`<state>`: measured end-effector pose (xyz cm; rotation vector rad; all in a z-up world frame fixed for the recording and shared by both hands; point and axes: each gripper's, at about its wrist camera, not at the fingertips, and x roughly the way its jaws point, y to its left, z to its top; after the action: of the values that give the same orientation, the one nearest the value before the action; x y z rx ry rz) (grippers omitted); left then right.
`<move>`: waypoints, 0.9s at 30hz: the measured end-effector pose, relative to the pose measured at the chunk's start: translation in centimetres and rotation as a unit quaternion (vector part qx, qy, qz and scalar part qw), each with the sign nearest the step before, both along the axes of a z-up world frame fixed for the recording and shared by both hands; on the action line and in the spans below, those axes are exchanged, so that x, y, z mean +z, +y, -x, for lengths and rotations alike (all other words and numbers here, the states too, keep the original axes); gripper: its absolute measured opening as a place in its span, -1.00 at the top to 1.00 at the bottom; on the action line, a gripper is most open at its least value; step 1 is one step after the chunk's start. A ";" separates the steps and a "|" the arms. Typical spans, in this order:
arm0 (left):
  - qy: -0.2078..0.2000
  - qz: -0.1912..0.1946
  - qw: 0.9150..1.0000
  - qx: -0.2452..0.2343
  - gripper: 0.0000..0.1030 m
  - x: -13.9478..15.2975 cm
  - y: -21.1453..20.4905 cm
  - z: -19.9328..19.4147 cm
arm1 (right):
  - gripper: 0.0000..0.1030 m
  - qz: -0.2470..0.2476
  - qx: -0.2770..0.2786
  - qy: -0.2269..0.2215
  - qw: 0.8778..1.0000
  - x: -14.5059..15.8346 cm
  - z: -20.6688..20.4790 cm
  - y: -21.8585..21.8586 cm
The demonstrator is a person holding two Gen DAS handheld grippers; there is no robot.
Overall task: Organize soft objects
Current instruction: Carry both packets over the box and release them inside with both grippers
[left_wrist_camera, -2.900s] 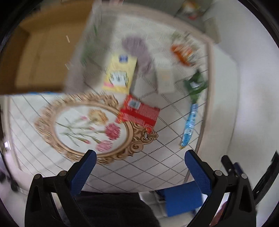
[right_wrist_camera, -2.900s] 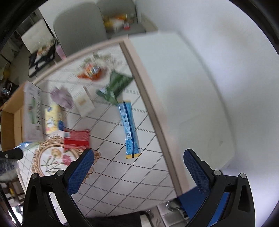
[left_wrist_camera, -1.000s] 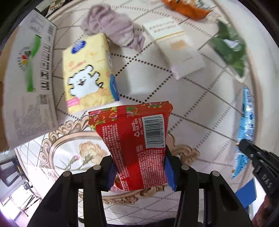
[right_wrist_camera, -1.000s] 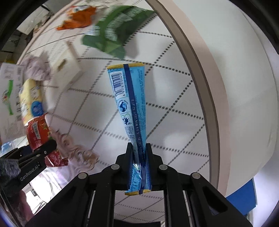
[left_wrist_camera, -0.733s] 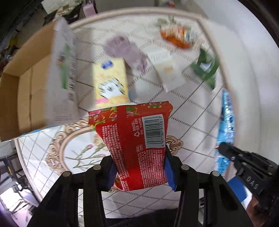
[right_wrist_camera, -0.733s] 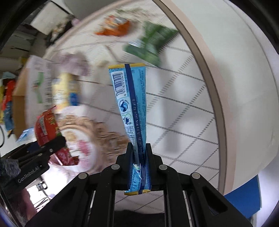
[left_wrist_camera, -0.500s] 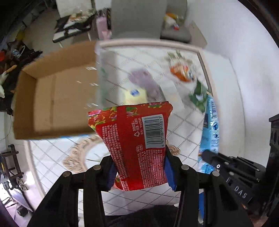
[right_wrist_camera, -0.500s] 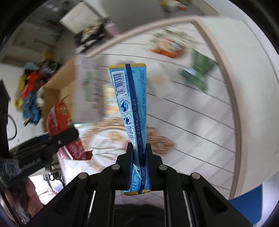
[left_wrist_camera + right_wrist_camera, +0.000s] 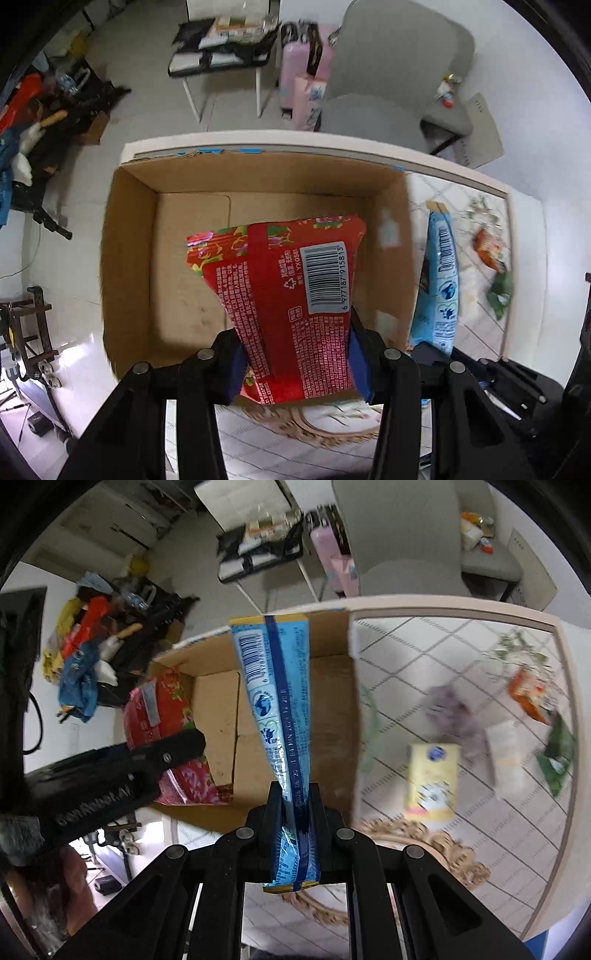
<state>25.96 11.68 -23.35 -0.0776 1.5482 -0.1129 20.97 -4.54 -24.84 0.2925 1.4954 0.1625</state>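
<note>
Since a second ago both hands have carried their packets away from the middle of the tabletop point(image 9: 461, 657) to the cardboard box point(image 9: 129, 258) that stands at its far left corner.

The left gripper point(image 9: 295, 354) now hangs over the open box, its fingers closed firmly on the lower half of the red packet point(image 9: 284, 295); most of the packet stands out beyond the fingertips. The right gripper point(image 9: 297, 805) holds the blue packet point(image 9: 275, 701) by its bottom end, with the fingers very narrow, and the long body sticks out past them over the right wall of the box.

The risk, I think, is with the blue packet: it is gripped only at one end and sits near the box wall, so on release it may catch the rim and fall outside. The two grippers are also just beside each other and could collide.
</note>
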 end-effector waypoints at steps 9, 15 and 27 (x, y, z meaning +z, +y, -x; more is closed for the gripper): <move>0.091 0.012 0.996 -0.017 0.16 -10.1 1.5 -6.4 | 0.74 0.070 -0.007 0.063 0.996 -9.5 -6.0 2.2; 0.111 0.019 0.993 -0.036 0.15 -12.8 0.3 -7.2 | 0.74 0.089 -0.021 0.069 0.993 -11.4 -7.4 2.4; 0.114 -0.007 0.993 -0.028 -0.09 -12.1 1.0 -7.7 | 0.55 0.099 -0.028 0.075 0.992 -12.6 -8.1 2.9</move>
<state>33.61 12.66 -35.41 -0.0375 1.7793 -0.1419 29.09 -1.69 -37.42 0.1895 1.6358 -0.0536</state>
